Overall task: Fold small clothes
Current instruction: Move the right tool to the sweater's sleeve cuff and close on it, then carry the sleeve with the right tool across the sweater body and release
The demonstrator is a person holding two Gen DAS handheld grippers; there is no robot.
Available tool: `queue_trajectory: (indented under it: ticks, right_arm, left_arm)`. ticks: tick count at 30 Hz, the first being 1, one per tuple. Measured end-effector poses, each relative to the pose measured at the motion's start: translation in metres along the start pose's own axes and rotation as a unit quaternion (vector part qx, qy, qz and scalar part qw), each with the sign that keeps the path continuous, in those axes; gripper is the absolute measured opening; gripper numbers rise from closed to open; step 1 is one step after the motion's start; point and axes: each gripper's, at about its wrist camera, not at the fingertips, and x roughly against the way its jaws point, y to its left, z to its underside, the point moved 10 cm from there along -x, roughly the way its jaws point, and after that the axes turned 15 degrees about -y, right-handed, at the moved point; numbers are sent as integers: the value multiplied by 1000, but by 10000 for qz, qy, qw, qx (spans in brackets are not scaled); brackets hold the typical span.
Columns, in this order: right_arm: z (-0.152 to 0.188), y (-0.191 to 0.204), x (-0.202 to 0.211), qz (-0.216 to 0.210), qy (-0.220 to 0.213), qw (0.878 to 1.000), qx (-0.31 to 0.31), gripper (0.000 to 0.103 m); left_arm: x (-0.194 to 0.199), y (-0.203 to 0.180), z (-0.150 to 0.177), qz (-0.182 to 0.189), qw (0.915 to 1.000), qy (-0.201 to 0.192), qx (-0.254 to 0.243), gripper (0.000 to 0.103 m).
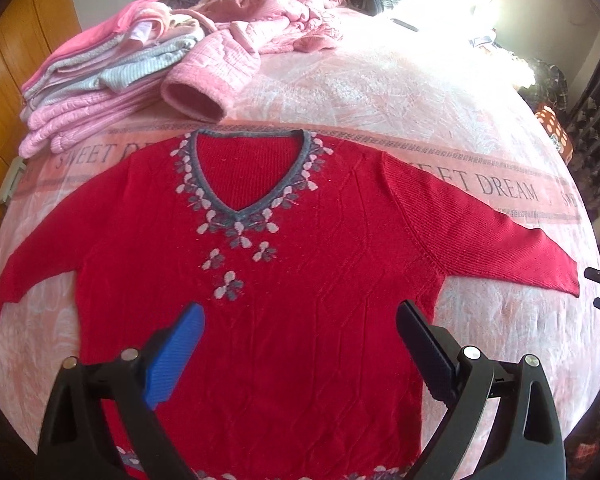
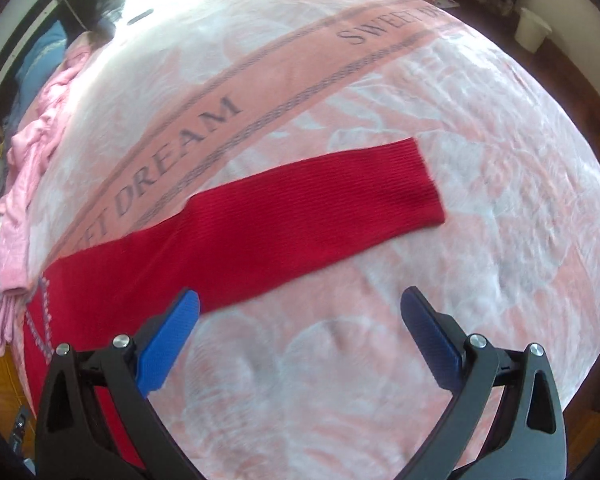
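Note:
A red knit V-neck sweater (image 1: 300, 280) with a grey collar and white-grey flower pattern lies flat, front up, on the pink bedspread (image 1: 380, 92), both sleeves spread outward. My left gripper (image 1: 300, 344) hovers open over the sweater's lower body, nothing between its fingers. In the right wrist view the sweater's right sleeve (image 2: 308, 216) stretches across the bedspread (image 2: 460, 300), cuff toward the right. My right gripper (image 2: 300, 328) is open above the bedspread just below that sleeve, its left fingertip near the sleeve's lower edge.
A stack of folded pink and pale-blue clothes (image 1: 96, 92) sits at the back left. A heap of unfolded pink garments (image 1: 268, 28) lies behind it, with a pink quilted sleeve (image 1: 208, 84) reaching toward the sweater's collar. Wooden cupboard (image 1: 4, 80) at left; a white bucket (image 2: 532, 28) on the floor.

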Motion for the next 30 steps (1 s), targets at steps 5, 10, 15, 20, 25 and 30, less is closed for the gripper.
queue_trajectory:
  ticks: [5, 10, 15, 20, 25, 30]
  right_arm:
    - [-27, -65, -56, 564, 308, 9976, 258, 99]
    - [-27, -98, -91, 476, 729, 9962, 43, 92]
    - [-24, -94, -96, 325, 718, 9965, 262, 79]
    - [-21, -75, -87, -137, 772, 9962, 373, 24]
    - [-26, -70, -64, -450, 549, 9975, 78, 5]
    - [-13, -81, -46, -101, 387, 9992, 68, 5]
  left_arm:
    - [-11, -28, 3, 23, 9999, 55, -136, 97]
    - [-16, -41, 13, -20, 9996, 166, -233, 97]
    - [-18, -40, 19, -98, 9994, 242, -228, 97]
    - [-17, -41, 23, -103, 9994, 284, -184, 97]
    - [-12, -38, 25, -71, 9993, 259, -248, 97]
    - [-12, -17, 30, -162, 9992, 294, -197, 97]
